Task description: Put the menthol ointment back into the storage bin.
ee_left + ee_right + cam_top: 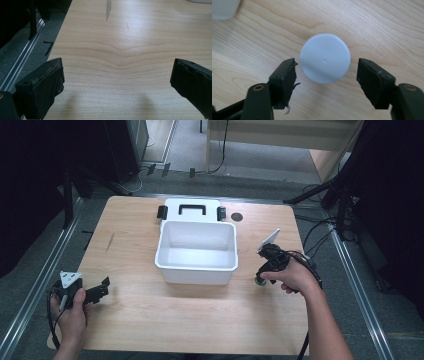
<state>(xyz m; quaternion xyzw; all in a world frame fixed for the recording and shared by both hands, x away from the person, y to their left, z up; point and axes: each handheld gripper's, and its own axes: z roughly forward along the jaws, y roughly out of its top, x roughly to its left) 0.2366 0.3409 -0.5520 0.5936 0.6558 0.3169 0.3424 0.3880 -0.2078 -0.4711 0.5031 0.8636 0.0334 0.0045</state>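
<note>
Pointing steeply down at the wooden table (pixel 200 315), the right gripper (pixel 325 75) hangs over a round white cap (pixel 325 58) that sits to the right of a white plastic bin (pixel 196 270). In the right gripper view the cap lies between the two black jaws; a clear gap shows on either side, so the pads are not pressing on it. Whether the cap tops a bottle or jar cannot be told from above; in the high view a small dark rounded object (pixel 259 281) shows at the table surface just below the right gripper (pixel 262 276).

The bin stands open near the table's middle, and its white lid (pixel 192 210), with a black handle and black side latches, lies flat just behind it. A small dark disc (pixel 237 216) rests on the wood beside the lid.

The left gripper (pixel 102 289) is held low at the table's near left corner, well apart from the bin. In the left gripper view its jaws are spread wide over bare wood, with nothing between them.
</note>
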